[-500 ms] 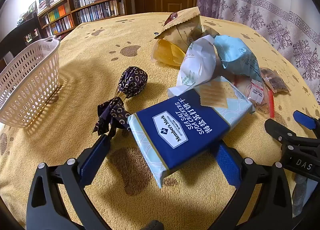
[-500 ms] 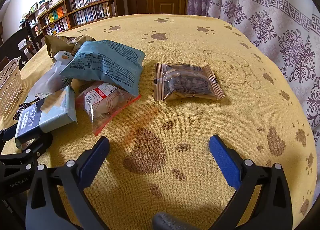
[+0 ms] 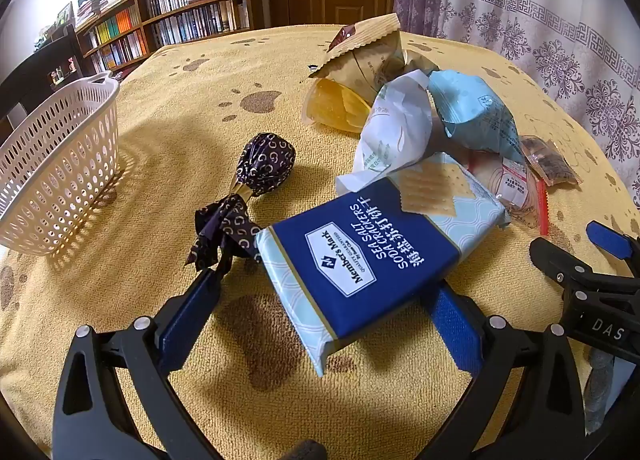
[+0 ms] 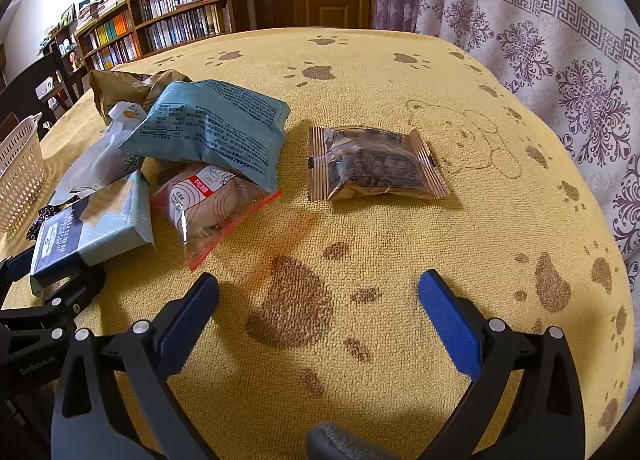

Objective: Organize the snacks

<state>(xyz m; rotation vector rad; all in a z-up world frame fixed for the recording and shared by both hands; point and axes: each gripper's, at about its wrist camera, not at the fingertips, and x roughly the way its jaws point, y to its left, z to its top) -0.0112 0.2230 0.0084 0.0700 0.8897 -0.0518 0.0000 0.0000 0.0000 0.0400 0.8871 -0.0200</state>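
A blue and pale-blue soda cracker pack [image 3: 360,256] lies on the yellow cloth, its near end between the wide-apart fingers of my left gripper [image 3: 320,284], which is open. To its left lies a sweet in a dark patterned wrapper [image 3: 264,164]. Behind it are piled a white packet [image 3: 392,136], a light blue bag [image 3: 472,116], a brown paper bag [image 3: 368,56] and a clear pouch with a red edge [image 4: 212,212]. My right gripper [image 4: 320,280] is open over bare cloth. A striped brown packet [image 4: 376,164] lies apart, ahead of it.
A white perforated basket [image 3: 60,164] stands at the table's left edge. The table's far and right edges drop off toward a bookshelf [image 3: 180,16] and a curtain [image 4: 560,60]. The right gripper's black frame [image 3: 592,272] sits close beside my left one.
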